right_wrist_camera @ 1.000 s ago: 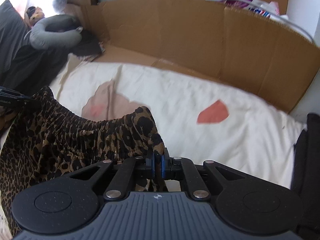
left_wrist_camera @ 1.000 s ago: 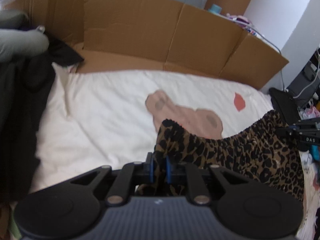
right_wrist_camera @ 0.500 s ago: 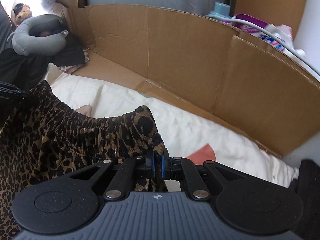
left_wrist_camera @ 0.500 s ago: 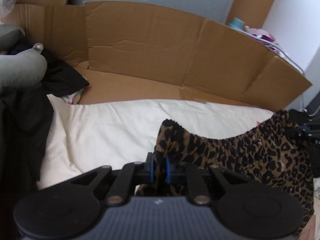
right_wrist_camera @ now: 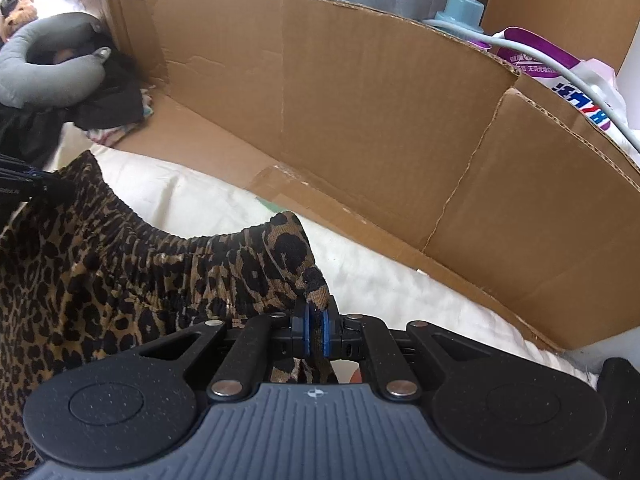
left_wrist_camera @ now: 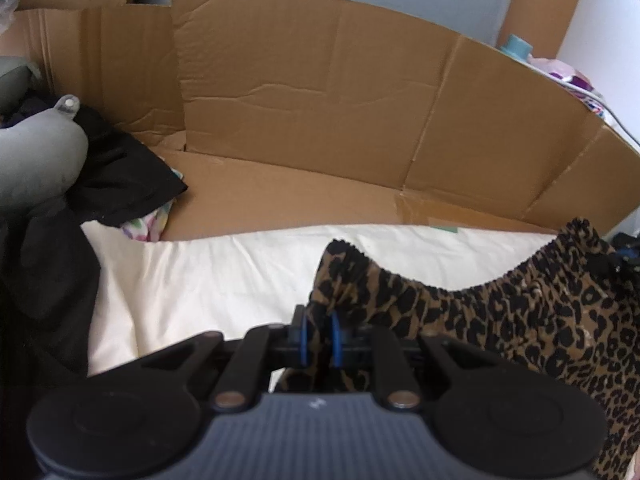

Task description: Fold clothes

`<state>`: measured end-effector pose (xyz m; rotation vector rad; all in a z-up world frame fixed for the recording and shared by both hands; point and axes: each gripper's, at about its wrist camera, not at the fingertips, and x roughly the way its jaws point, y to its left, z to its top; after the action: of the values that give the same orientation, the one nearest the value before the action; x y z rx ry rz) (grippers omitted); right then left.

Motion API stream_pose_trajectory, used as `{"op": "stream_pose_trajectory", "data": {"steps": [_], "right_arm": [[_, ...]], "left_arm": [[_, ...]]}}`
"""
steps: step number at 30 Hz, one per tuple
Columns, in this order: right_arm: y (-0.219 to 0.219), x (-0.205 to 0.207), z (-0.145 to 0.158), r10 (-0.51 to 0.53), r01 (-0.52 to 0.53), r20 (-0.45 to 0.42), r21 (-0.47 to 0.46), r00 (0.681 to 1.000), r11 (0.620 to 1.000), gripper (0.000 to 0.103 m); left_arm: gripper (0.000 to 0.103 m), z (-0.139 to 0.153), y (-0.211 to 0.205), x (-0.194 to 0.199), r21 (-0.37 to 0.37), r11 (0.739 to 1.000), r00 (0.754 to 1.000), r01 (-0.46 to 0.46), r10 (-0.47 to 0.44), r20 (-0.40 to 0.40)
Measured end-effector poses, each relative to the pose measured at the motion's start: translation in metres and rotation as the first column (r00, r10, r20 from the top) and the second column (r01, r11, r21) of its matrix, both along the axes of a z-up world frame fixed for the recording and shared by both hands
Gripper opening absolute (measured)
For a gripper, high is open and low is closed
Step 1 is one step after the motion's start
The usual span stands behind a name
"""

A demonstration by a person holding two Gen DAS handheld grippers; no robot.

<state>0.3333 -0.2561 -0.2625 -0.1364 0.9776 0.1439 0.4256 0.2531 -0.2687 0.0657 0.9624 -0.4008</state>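
Each claw, left (left_wrist_camera: 319, 336) and right (right_wrist_camera: 316, 330), pinches a waistband corner of the leopard skirt (left_wrist_camera: 520, 320) above the bed (left_wrist_camera: 208, 280). The pinches look shallow, so a tug apart could slip one corner free.

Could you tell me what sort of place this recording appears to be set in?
Most likely a lived-in bedroom, not a lab. The leopard-print garment hangs over a cream bedsheet, a grey neck pillow lies on dark clothes, and a flattened cardboard box lines the far side.

The garment (left_wrist_camera: 520, 320) has brown-black leopard spots; behind it the sheet (left_wrist_camera: 208, 280) is cream, the cardboard (left_wrist_camera: 320, 100) brown, and the pillow (right_wrist_camera: 44, 72) probably grey.
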Motion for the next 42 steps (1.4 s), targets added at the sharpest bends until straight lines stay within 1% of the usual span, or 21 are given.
{"op": "stream_pose_trajectory", "data": {"steps": [2, 3, 4, 5, 6, 8, 11, 17, 20, 25, 27, 32, 34, 38, 42], "right_arm": [[-0.001, 0.006, -0.003, -0.015, 0.015, 0.008, -0.006, 1.000, 1.000, 0.005], [-0.001, 0.008, -0.005, -0.021, 0.021, 0.012, -0.008, 1.000, 1.000, 0.008], [-0.002, 0.010, -0.007, -0.026, 0.026, 0.014, -0.004, 1.000, 1.000, 0.010], [-0.004, 0.011, -0.009, -0.033, 0.033, 0.011, 0.004, 0.999, 0.999, 0.026], [-0.007, 0.011, -0.010, -0.043, 0.043, 0.006, 0.011, 0.999, 0.999, 0.038], [-0.014, 0.007, -0.010, -0.055, 0.055, 0.005, 0.031, 0.998, 0.998, 0.046], [-0.025, -0.001, -0.009, -0.061, 0.061, -0.018, 0.031, 0.998, 0.998, 0.046], [-0.030, -0.016, 0.003, -0.084, 0.086, -0.040, 0.044, 0.996, 0.995, 0.046], [-0.025, -0.026, 0.012, -0.072, 0.074, -0.051, 0.036, 0.996, 0.997, 0.046], [-0.011, -0.053, 0.034, -0.050, 0.053, -0.048, 0.063, 0.998, 0.997, 0.046], [-0.005, -0.067, 0.042, -0.033, 0.036, -0.050, 0.063, 0.998, 0.997, 0.046], [0.006, -0.106, 0.061, -0.006, 0.011, -0.053, 0.102, 0.999, 0.995, 0.046], [0.009, -0.122, 0.064, 0.001, 0.003, -0.049, 0.094, 0.999, 0.996, 0.046], [0.009, -0.150, 0.070, -0.023, 0.030, -0.051, 0.129, 0.998, 0.991, 0.046], [0.013, -0.183, 0.073, -0.010, 0.019, -0.058, 0.156, 0.998, 0.988, 0.046]], "left_arm": [[0.013, -0.003, -0.002, 0.006, 0.004, 1.000, 1.000, -0.012, 0.012, 0.002], [0.013, -0.006, -0.005, 0.010, 0.009, 1.000, 1.000, -0.017, 0.017, -0.001], [0.016, -0.009, -0.007, 0.014, 0.020, 1.000, 1.000, -0.022, 0.022, -0.013], [0.017, -0.012, -0.009, 0.017, 0.033, 0.999, 0.999, -0.024, 0.025, -0.034], [0.018, -0.015, -0.011, 0.018, 0.044, 0.999, 0.998, -0.021, 0.024, -0.053], [0.022, -0.015, -0.011, 0.016, 0.056, 0.998, 0.998, -0.028, 0.031, -0.057], [0.022, -0.010, -0.007, 0.010, 0.047, 0.998, 0.998, -0.047, 0.049, -0.048], [0.023, -0.001, -0.002, -0.005, 0.055, 0.998, 0.997, -0.026, 0.030, -0.072], [0.023, 0.006, 0.002, -0.014, 0.049, 0.999, 0.996, -0.018, 0.022, -0.082], [0.023, 0.026, 0.007, -0.036, 0.020, 0.999, 0.995, -0.038, 0.040, -0.092], [0.023, 0.037, 0.006, -0.049, 0.016, 0.999, 0.995, -0.039, 0.040, -0.091], [0.023, 0.062, 0.008, -0.087, -0.001, 0.999, 0.994, -0.037, 0.036, -0.099], [0.023, 0.069, 0.010, -0.103, -0.003, 0.999, 0.994, -0.041, 0.041, -0.105], [0.023, 0.081, 0.013, -0.133, 0.004, 0.999, 0.992, -0.047, 0.048, -0.113], [0.023, 0.091, 0.015, -0.171, -0.010, 1.000, 0.992, -0.026, 0.025, -0.120]]}}
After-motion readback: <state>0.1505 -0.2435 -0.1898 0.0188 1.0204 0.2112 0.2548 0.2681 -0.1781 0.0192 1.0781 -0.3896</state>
